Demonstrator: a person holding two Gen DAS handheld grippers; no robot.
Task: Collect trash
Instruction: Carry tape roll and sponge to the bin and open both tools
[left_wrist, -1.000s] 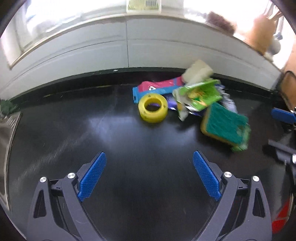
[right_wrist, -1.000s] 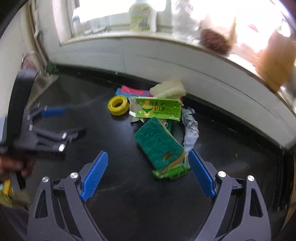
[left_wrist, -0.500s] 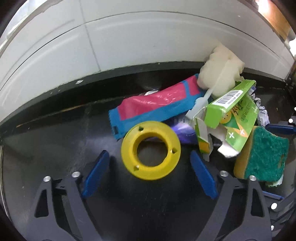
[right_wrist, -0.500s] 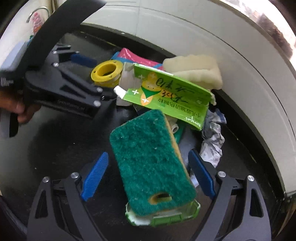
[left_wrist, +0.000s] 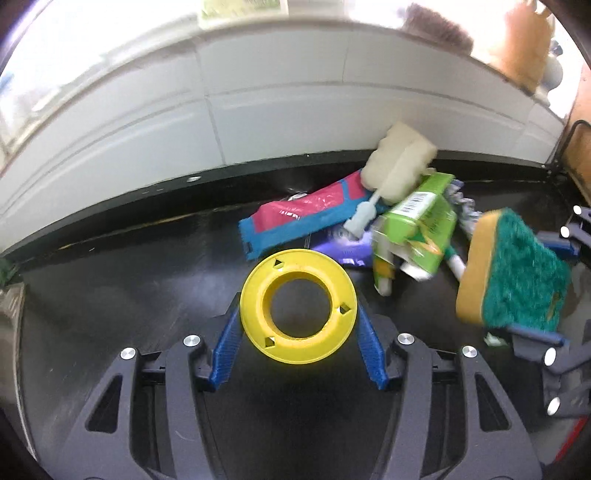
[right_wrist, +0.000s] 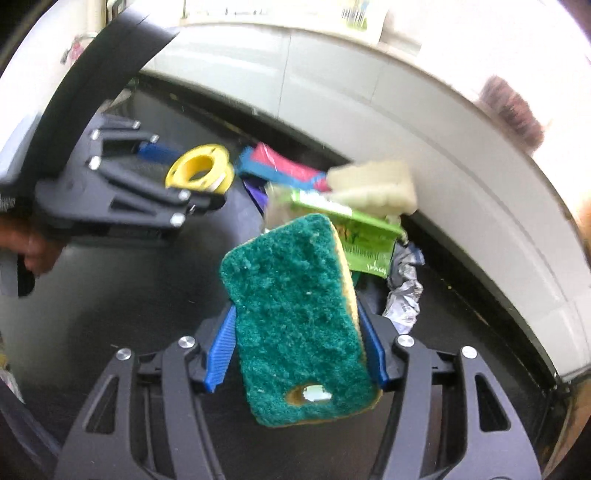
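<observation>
Trash counted: one yellow ring (left_wrist: 298, 311) between the closing left gripper (left_wrist: 297, 339) pads, one green sponge (right_wrist: 299, 317) (holed) between the closing right gripper (right_wrist: 298, 347) pads. Both seem pinched, though blur hampers certainty; one pink wrapper (left_wrist: 295, 218), one green carton (left_wrist: 421, 229) remain.

Blown-out window glare, fisheye bending (edges dark), motion blur

The left gripper (left_wrist: 298, 332) points steeply downward; its jaws are closing, with the blue pads (left_wrist: 226, 341) bearing on both sides of a yellow ring (left_wrist: 298, 312). The right gripper (right_wrist: 295, 345) points steeply downward; its jaws are closing, with the pads against the long edges of a sponge (right_wrist: 299, 317). A hand (right_wrist: 31, 247) grips the left gripper's handle.
</observation>
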